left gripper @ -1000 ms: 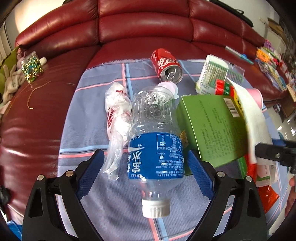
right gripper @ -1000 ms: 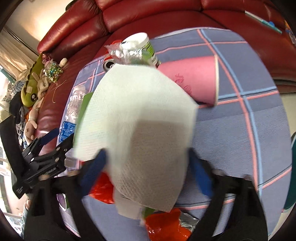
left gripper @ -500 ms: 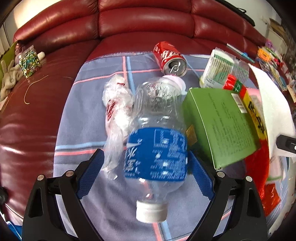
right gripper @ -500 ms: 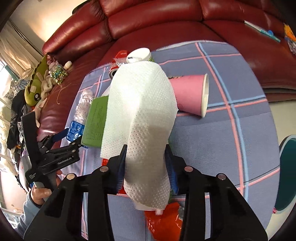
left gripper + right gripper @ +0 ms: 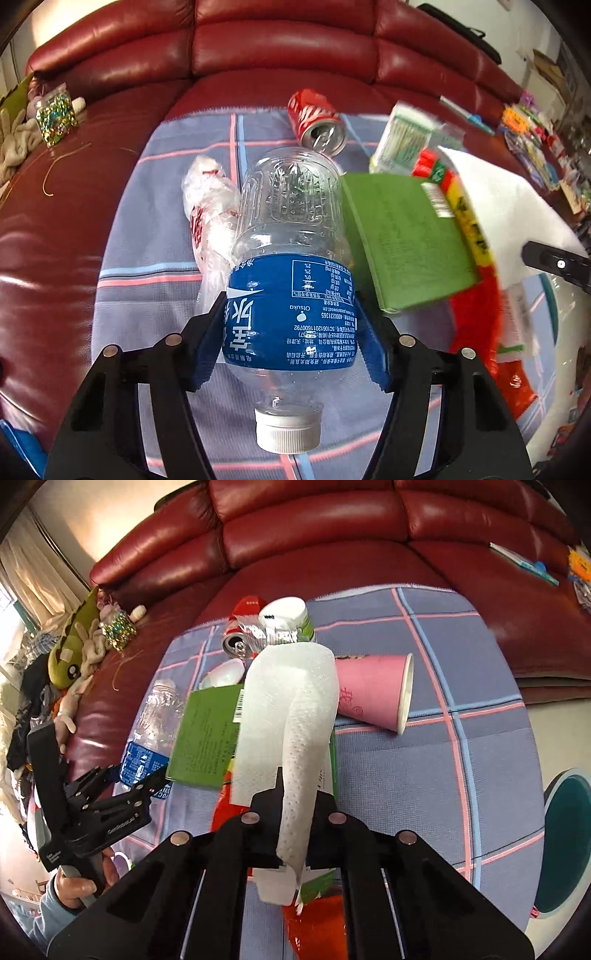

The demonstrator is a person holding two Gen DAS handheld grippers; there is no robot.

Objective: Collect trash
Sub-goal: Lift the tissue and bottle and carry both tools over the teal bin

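The plastic bottle (image 5: 291, 266), lying on the checked cloth (image 5: 155, 236) over the sofa, is flanked by the left gripper (image 5: 290, 332), whose jaws are closing onto its label. A paper towel (image 5: 291, 716) is pinched in the right gripper (image 5: 293, 805), above the cloth.

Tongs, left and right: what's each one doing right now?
Left tongs: closing, blue pads against the water bottle.
Right tongs: shut on the paper towel.

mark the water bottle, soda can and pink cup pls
water bottle (image 5: 290, 310), left wrist view, on its blue label
soda can (image 5: 322, 137), left wrist view, on its opened top
pink cup (image 5: 369, 690), right wrist view, on its side wall
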